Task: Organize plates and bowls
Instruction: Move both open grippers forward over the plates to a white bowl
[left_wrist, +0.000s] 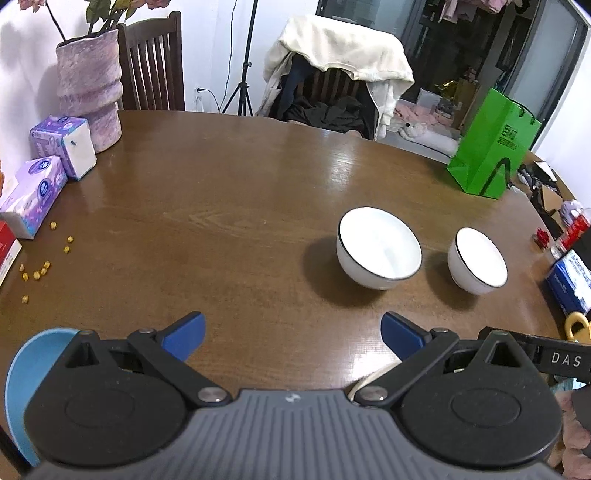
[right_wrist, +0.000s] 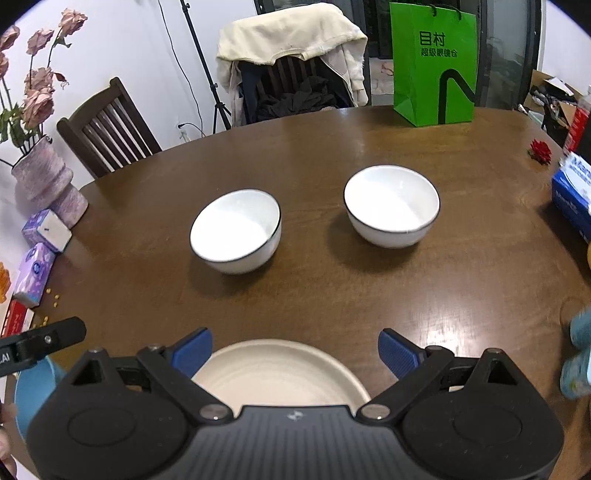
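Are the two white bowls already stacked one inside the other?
No: in the right wrist view the left white bowl and the right white bowl stand apart on the table.

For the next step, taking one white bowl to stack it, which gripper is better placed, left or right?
Probably the right gripper. It is open and both white bowls lie almost straight ahead of it. From the left gripper, also open, the bowls sit off to its right side.

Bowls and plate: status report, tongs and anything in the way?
Left tongs open, empty. Right tongs open, empty, above cream plate. Two white bowls upright, apart, untouched. Blue bowl at left. Table between bowls bare.
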